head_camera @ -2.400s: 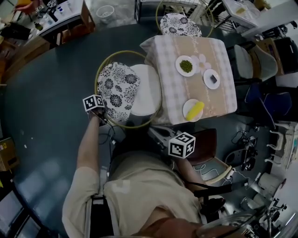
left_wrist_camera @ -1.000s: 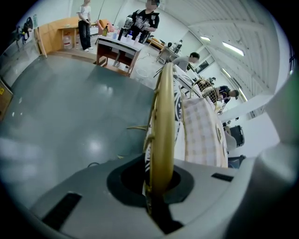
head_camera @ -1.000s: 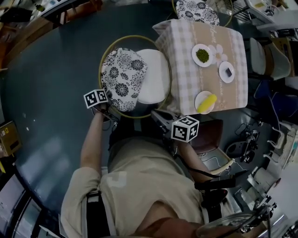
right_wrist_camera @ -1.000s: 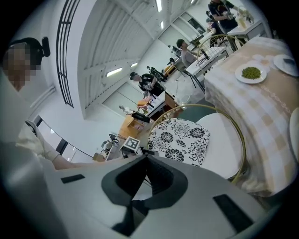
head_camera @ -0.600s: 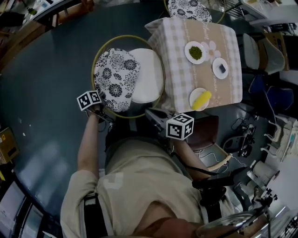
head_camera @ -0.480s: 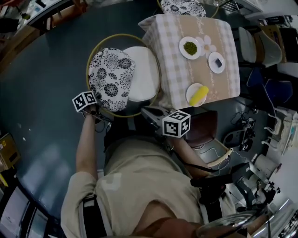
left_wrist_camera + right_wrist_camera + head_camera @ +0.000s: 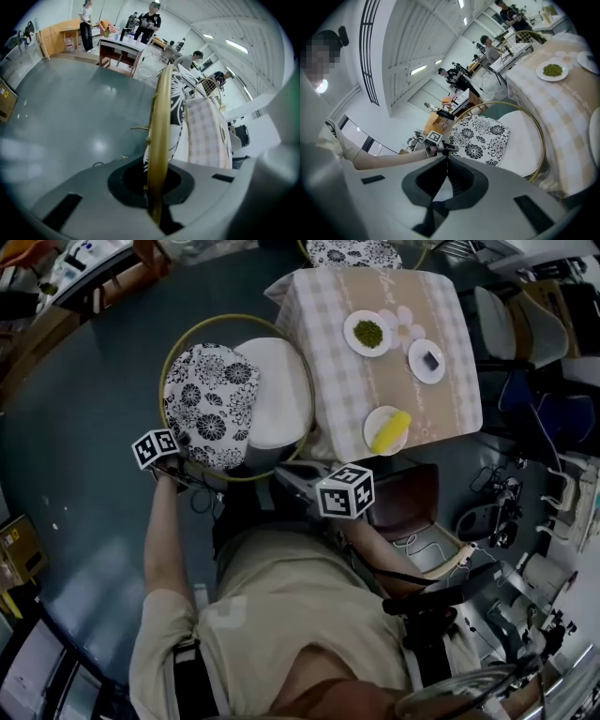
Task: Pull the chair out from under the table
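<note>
L gripper [image 7: 156, 199]: fingers [image 7: 89, 197] pinched tight on the thin gold metal hoop rim [image 7: 159, 122] of the round-framed chair [image 7: 277, 390]. The rim runs straight up between them in the left gripper view. In the head view that grip sits at the hoop's near-left edge, w/ the L marker cube [image 7: 157, 448] just outside the ring.

R gripper [image 7: 447, 161]: fingers [image 7: 501, 199] pressed together w/ nothing between. It is held off the chair near the person's waist and aimed across the seat. The R gripper view shows the L gripper on the rim opposite.

The chair has a white round seat w/ a black-and-white floral cushion [image 7: 208, 404] on its outer half. It stands on the dark blue-grey floor [image 7: 84, 409], at the left side of the square bench [image 7: 328, 381], which is covered in beige-and-white checked cloth. Most of the seat is out in the open. The hoop's far edge is against the hanging cloth.

On the bench are 3 white plates: one w/ green food [image 7: 367, 334], one w/ a small dark item [image 7: 427, 360], and one w/ a yellow item [image 7: 386, 430] nearest the person.
</note>
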A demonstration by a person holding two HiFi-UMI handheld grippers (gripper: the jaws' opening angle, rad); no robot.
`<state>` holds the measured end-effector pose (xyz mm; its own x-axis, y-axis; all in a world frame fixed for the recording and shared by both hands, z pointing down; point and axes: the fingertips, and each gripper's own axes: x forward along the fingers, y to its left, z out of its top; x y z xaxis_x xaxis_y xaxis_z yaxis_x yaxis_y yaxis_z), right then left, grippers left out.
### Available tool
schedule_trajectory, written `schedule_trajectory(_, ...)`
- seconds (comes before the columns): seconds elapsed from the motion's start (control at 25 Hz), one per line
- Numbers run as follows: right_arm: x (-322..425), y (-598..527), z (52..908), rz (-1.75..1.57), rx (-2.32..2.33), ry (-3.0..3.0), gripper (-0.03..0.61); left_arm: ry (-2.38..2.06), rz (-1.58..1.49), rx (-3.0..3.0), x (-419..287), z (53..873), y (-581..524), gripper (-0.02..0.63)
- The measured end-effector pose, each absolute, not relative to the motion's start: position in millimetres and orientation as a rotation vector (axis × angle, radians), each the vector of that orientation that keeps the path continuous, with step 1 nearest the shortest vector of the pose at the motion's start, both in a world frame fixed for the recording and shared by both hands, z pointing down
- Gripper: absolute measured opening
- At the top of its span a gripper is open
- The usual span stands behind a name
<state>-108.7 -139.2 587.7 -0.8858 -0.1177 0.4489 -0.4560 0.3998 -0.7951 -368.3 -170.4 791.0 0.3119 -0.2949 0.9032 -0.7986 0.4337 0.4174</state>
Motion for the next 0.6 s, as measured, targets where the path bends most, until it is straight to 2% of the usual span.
schedule_trajectory(0.36, -89.8, -140.8, 590.2, 1.483, 0.557, -2.315, 0.012, -1.284, 0.412, 1.132, -366.0, 788.3, -164.9, 0.014)
schedule_trajectory(0.6, -108.5, -133.6, 592.3, 1.5, 0.594, -2.293, 0.012, -1.285, 0.403, 1.129, -372.2, 788.1, -155.6, 0.014)
